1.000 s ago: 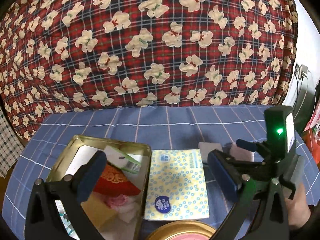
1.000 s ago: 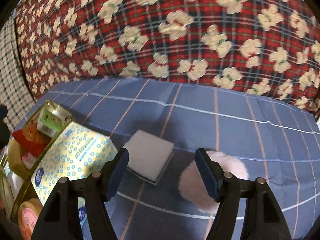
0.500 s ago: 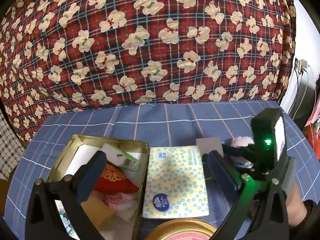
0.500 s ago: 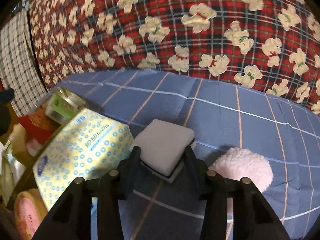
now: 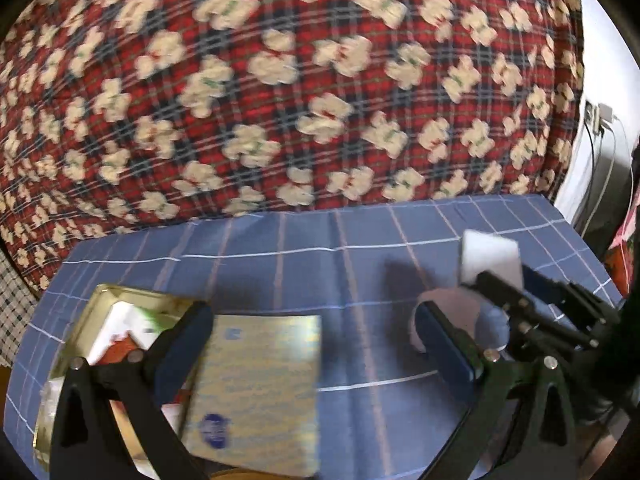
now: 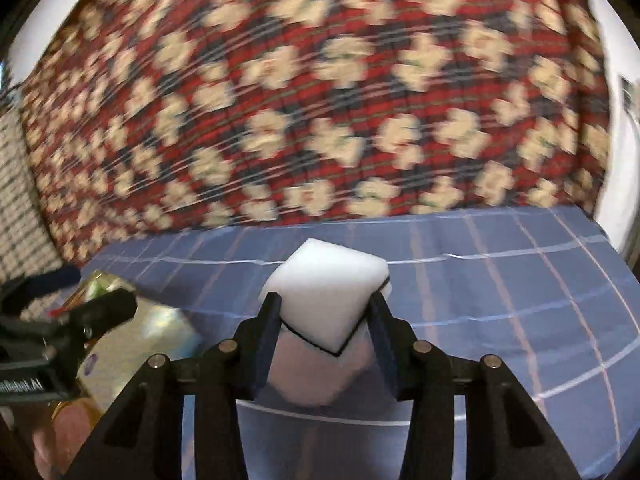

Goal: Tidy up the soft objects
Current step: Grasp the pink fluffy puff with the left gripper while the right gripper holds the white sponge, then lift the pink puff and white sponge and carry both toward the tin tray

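While the sponge [image 6: 326,294] sits clamped between my right gripper [image 6: 324,320] pads, it is clear of the blue cloth [image 6: 500,300], held corner-first so that one corner points back toward me and its flat white face tilts up. I grip it across two opposite edges, near its lower half, with a thin dark line showing along its underside. Below it, on the cloth, lies the pale fluffy puff [image 6: 316,376], partly hidden by my fingers.

What the next move turns on is this: the tin [image 5: 80,332] lies to the left of the sponge, with the tissue pack [image 5: 260,384] between them, so I judge the sponge must travel leftward over the pack to reach the tin. My left gripper [image 5: 312,344] hangs open and empty above the pack and the tin's near edge, nearer the tin than my right; from the right wrist it [image 6: 72,320] shows at the left margin. I risk crossing its path.
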Tool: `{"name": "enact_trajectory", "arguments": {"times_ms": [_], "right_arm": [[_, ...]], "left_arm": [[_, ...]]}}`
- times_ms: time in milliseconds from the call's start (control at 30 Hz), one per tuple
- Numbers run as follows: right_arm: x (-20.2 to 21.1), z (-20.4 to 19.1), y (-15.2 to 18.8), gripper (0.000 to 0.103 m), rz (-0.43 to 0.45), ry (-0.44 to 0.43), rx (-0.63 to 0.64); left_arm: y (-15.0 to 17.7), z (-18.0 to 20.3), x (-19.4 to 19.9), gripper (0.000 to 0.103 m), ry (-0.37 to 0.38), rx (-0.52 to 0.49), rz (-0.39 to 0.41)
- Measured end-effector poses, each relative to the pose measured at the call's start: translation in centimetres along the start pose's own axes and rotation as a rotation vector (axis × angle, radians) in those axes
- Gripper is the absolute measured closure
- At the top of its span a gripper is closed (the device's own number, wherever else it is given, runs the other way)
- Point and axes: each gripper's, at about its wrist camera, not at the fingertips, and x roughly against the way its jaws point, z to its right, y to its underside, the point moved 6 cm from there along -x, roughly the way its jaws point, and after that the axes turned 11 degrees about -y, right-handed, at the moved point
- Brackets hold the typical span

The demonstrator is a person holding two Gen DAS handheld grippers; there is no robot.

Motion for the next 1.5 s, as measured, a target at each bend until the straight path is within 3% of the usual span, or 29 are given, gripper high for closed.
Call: {"name": "enact_trajectory", "arguments": {"times_ms": [100,300,367,533,700,800,867,933,1067,1267,1500], "right_arm": [[0.7,3.3,0.3,0.057,0.006,0.125,-0.023],[1.6,7.5,1.0,0.057,-0.010,0.194,-0.124],[2.3,8.1,1.1,0.057,0.002,0.228,-0.121],[3.2,9.3,1.5,0.057,0.015,0.241,-0.154],[2.5,8.8,1.7,0.056,-0.004,0.241,-0.133],[2.4,8.7,1.7,0.056,-0.004,0.245,-0.127],[2.4,8.8,1.7,0.056,-0.005,0.248,-0.129],[2.2,8.7,1.8,0.056,-0.007,0.242,-0.129],[2.0,8.2,1.9,0.056,-0.013,0.216,-0.123],[1.8,7.9,2.4,0.056,-0.027,0.194,-0.128],[2.3,6.3,2.5,0.056,-0.007,0.161,-0.083]], "left_arm": [[0.1,3.4,-0.8,0.001,0.013,-0.030,-0.027],[1.2,8.2,-3.2,0.001,0.054,-0.046,-0.147],[1.5,9.4,-4.1,0.001,0.036,-0.056,-0.167],[2.4,11.2,-6.7,0.002,-0.006,-0.094,-0.214],[2.8,11.8,-7.4,0.003,0.040,-0.041,-0.233],[3.4,12.6,-7.5,0.011,0.057,-0.044,-0.245],[4.0,13.0,-7.7,0.034,0.087,-0.039,-0.256],[4.3,13.2,-7.9,0.041,0.105,-0.035,-0.262],[4.4,13.1,-7.6,0.065,0.132,-0.027,-0.238],[5.3,12.4,-6.4,0.072,0.108,-0.019,-0.194],[5.4,10.7,-4.4,0.072,0.115,0.010,-0.114]]}}
